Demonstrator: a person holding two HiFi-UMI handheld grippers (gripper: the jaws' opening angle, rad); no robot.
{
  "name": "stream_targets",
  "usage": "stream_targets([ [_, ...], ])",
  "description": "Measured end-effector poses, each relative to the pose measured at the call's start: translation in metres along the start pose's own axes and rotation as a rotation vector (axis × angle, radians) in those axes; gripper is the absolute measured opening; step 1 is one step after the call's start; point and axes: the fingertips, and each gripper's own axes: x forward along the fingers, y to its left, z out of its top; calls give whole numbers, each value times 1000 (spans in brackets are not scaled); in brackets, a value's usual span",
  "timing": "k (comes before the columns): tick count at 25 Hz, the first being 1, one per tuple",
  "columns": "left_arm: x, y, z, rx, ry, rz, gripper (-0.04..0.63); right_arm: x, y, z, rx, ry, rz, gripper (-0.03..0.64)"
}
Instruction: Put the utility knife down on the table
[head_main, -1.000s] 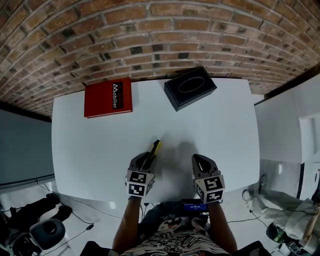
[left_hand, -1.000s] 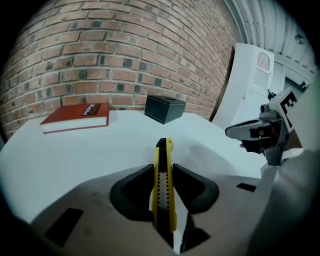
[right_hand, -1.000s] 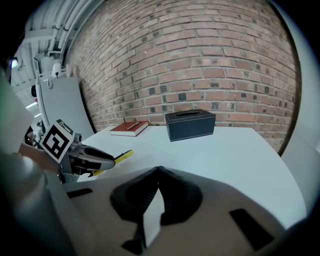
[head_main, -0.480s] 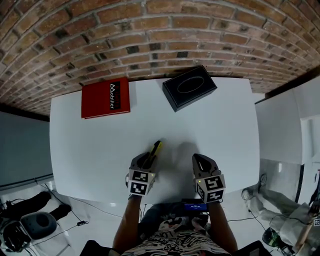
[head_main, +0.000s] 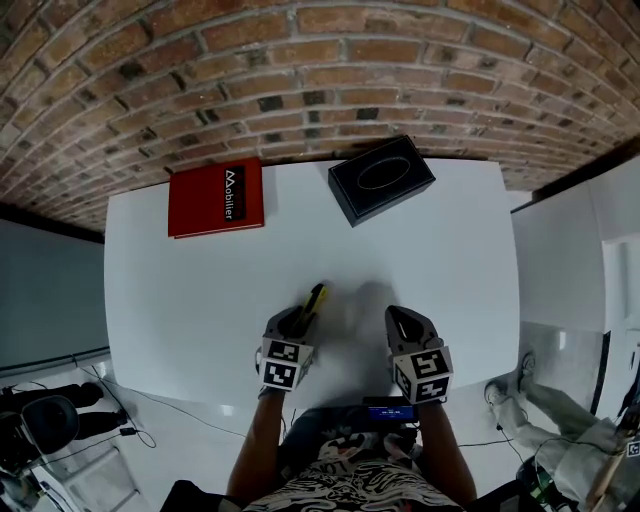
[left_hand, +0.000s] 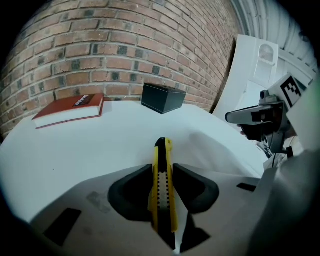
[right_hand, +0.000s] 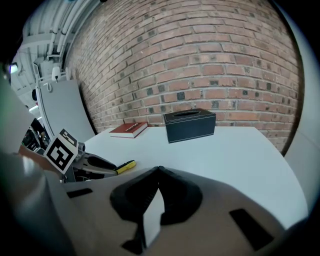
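Note:
A yellow and black utility knife (left_hand: 162, 185) is clamped between the jaws of my left gripper (left_hand: 162, 182), which is shut on it. Its tip (head_main: 316, 293) sticks out forward over the white table (head_main: 200, 290), near the front edge. The right gripper view shows the knife (right_hand: 125, 165) poking out of the left gripper (right_hand: 90, 167). My right gripper (head_main: 403, 322) hovers beside it over the table's front, with its jaws pressed together and nothing between them (right_hand: 157, 192).
A red book (head_main: 216, 196) lies at the table's back left. A black tissue box (head_main: 381, 177) stands at the back centre, by the brick wall. A white panel (left_hand: 255, 75) stands off the table's right side.
Both grippers have stayed in place with the knife still held. Only the head view has shifted slightly.

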Motion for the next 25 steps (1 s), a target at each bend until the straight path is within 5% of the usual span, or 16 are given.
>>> stream_targets([
  [9, -7, -4, 6, -8, -27, 2, 124, -14, 4, 11, -34, -29, -3, 0],
  [25, -79, -29, 69, -54, -281, -24, 95, -68, 33, 48, -92, -184, -15, 0],
])
